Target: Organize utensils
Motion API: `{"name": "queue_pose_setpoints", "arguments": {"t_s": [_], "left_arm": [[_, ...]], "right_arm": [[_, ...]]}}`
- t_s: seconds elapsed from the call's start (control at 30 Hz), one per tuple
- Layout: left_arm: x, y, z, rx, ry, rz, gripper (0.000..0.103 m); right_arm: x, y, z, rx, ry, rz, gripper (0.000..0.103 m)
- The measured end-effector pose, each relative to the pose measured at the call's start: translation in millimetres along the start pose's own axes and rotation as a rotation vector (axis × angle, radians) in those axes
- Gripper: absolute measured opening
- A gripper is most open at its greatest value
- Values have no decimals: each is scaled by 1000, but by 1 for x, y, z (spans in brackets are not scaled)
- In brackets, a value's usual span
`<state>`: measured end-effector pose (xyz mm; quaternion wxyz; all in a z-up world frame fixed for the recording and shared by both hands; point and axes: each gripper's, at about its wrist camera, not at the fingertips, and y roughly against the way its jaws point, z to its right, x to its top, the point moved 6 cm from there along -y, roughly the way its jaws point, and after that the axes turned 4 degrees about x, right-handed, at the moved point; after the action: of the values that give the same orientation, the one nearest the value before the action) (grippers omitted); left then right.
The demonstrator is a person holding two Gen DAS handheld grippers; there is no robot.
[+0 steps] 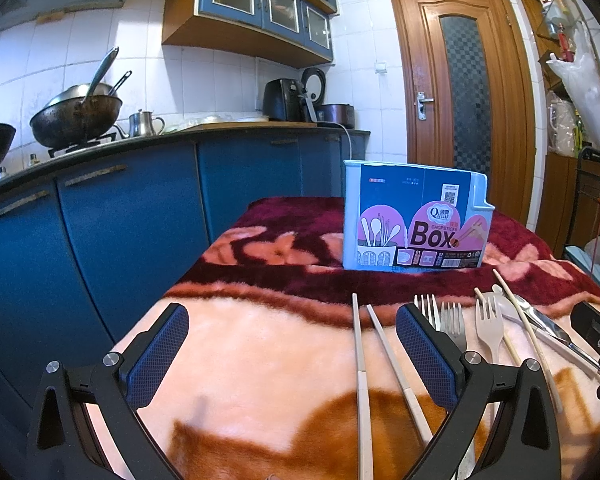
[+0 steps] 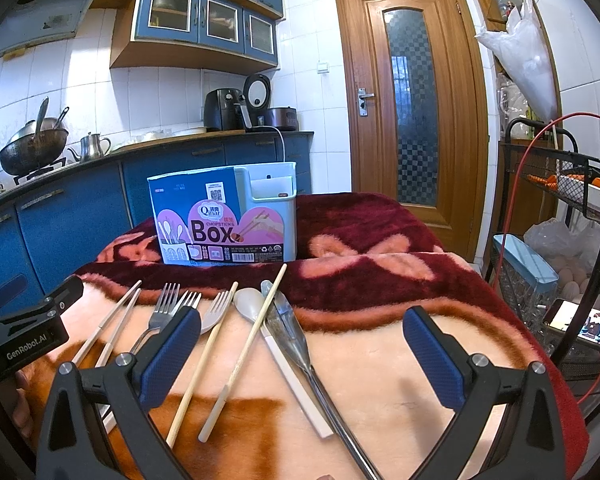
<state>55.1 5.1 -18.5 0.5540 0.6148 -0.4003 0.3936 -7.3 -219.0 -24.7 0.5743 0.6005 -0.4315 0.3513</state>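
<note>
Both claws are spread wide with nothing in them right now. The left claw (image 1: 292, 344) hangs low over the blanket-covered desk (image 1: 260, 360), and a pale pair of chopsticks (image 1: 360, 360) runs up between its blue pads, so I'd guess that's the first pick. The right claw (image 2: 302, 344) is at about the same height, and between its fingers you get the spread: two bamboo chopsticks (image 2: 244, 352) lying diagonally, a pale spoon (image 2: 250, 304) with a white flat handle, and a long metal utensil (image 2: 296, 336) that I can't identify for sure, maybe a knife or spoon. Just past its left pad there are forks (image 2: 166, 304), a couple of metal ones and a beige one, partly hidden by the pad. Everything's laid out roughly parallel with handles pointing back at the person, which looks deliberate, since it makes the handles easy to grab. Farther back, well apart from the row, the light blue chopstick box (image 2: 268, 216) stands upright on the dark red part of the blanket with its cardboard label sleeve on. Looks empty from here, though I can't see inside. Fuzzy blanket could make thin chopsticks fiddly to pinch. Kitchen counter with a wok (image 2: 32, 148) sits behind.
</note>
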Motion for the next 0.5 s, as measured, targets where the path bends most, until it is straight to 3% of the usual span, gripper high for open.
{"name": "queue_pose_setpoints", "arguments": {"t_s": [0.23,0.5], "left_arm": [[-3,-10,0,-13,7,-53,103],[-10,-30,-2,-27,46,-174,103]], "right_arm": [[0,-6,2,4,-8,-28,103],[-3,-7,2,14,-11,-60,103]]}}
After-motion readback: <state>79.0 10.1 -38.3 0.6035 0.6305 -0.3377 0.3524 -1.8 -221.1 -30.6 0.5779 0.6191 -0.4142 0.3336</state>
